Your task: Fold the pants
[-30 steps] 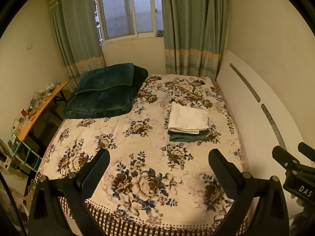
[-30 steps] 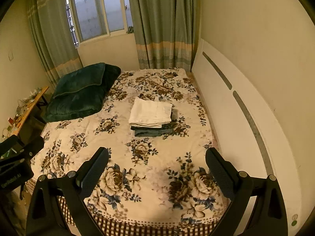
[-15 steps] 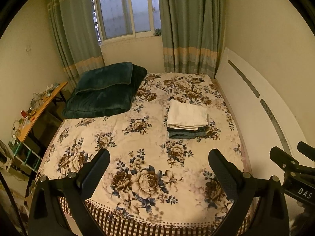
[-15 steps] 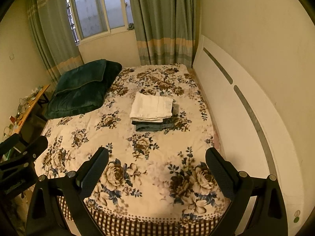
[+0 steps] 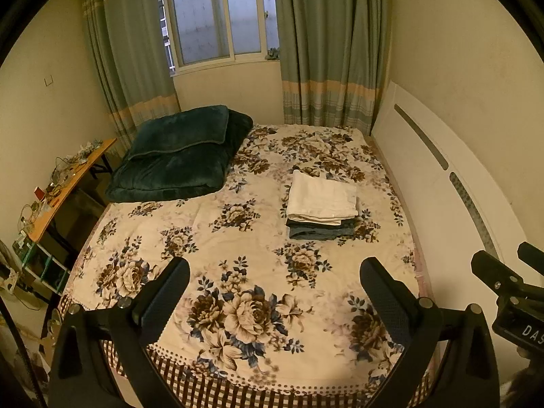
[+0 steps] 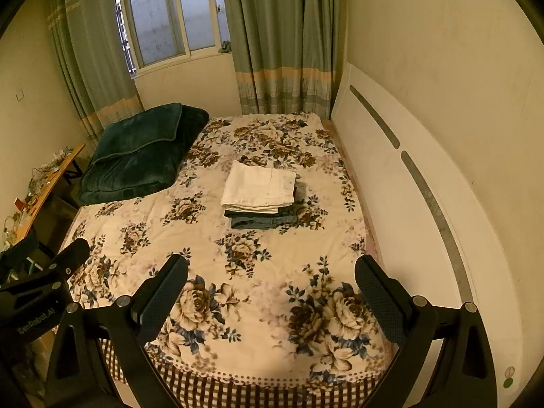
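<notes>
Both grippers hover above the near edge of the bed (image 5: 238, 224), well short of the clothing. The left gripper (image 5: 274, 282) has its two fingers spread wide apart with nothing between them but floral bedspread; the right gripper (image 6: 271, 278) is in the same condition, fingers far apart and empty. The folded white pants (image 5: 322, 198) sit on top of a small stack in the middle-right part of the bed, resting on folded dark blue-grey pants (image 5: 319, 229) whose near edge sticks out under the white pair. In the left wrist view the stack lies ahead of the fingers and slightly right of centre, closer to the line of the right-hand finger, clearly apart from both pads. In the right wrist view the white pants (image 6: 260, 187) and the darker pair (image 6: 261, 219) lie ahead and roughly centred in the gap, a little toward the left-hand finger, again well apart from the fingertips. A dark green folded quilt (image 5: 180, 153) occupies the far-left corner of the bed, apart from the stack. A white headboard (image 5: 442, 183) runs along the right side. The right gripper's body shows at the right edge of the left view, and the left gripper's body at the left edge of the right view.
</notes>
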Tool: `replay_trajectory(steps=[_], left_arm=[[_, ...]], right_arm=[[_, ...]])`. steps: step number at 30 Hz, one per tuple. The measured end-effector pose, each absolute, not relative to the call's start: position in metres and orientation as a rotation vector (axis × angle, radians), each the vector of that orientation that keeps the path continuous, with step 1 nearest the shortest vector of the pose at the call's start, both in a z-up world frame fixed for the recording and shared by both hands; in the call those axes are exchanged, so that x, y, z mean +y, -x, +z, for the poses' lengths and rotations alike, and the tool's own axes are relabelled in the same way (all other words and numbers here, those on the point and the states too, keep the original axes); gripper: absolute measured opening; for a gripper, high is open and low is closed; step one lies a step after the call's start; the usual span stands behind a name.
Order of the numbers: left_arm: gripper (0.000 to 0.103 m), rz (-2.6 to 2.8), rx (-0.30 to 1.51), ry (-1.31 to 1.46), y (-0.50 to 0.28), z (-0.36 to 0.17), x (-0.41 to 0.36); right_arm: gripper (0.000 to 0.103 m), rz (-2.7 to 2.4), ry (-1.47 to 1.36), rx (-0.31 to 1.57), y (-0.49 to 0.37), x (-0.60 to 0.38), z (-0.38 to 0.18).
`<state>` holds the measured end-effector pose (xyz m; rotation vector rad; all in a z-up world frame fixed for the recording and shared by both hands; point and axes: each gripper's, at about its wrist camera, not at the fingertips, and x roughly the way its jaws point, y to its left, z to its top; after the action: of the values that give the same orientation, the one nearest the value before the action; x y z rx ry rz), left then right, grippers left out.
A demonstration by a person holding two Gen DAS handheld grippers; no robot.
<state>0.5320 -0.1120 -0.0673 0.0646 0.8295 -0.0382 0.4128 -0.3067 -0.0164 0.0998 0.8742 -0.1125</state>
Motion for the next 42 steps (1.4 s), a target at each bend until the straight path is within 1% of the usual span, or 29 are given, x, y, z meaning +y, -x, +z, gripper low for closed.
replay_trajectory(steps=[22,42], left_arm=[[0.103,-0.032,0.805,-0.060,-0.545,-0.064,-0.117],[0.103,-0.040,0.786,-0.053,-0.548,-0.062,-0.121]], right_arm=[[0.101,-0.114,-0.091,0.861,-0.432,-0.306,-0.007],[0.101,-0.117,-0.093,0.863,-0.431,-0.306,-0.007]])
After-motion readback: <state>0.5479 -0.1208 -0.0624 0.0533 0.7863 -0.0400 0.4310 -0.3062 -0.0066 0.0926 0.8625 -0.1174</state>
